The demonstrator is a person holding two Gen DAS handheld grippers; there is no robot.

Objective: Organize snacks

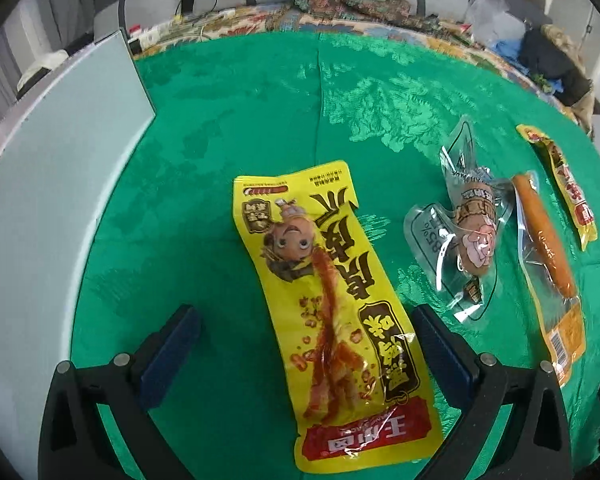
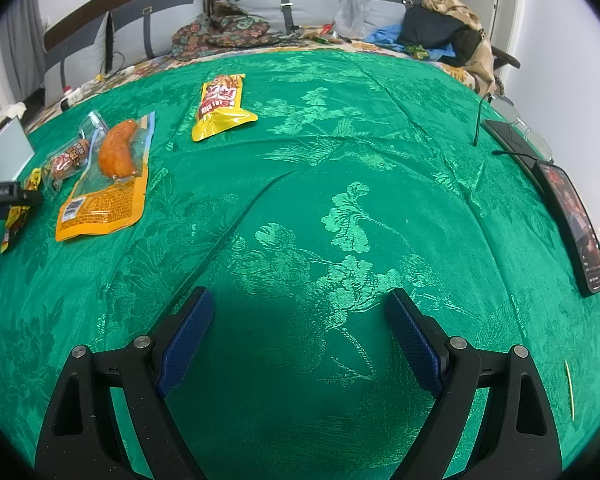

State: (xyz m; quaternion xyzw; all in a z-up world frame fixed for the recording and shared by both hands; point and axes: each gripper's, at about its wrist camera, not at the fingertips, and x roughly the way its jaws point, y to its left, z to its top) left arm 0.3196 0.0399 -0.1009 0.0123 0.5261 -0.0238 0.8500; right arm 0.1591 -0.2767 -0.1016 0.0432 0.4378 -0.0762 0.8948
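A long yellow snack packet with a cartoon face lies flat on the green cloth. My left gripper hangs over its lower half, open, with a blue pad on either side and neither touching it. To its right lie a clear-wrapped small sausage, an orange sausage pack and a small yellow packet. In the right wrist view the orange pack, the small sausage and the small yellow packet lie far left. My right gripper stands open over bare cloth.
A pale flat box stands along the cloth's left side. A phone and a dark device with a cable lie at the right edge, a toothpick nearer. Clothes, bags and cushions are piled behind the cloth.
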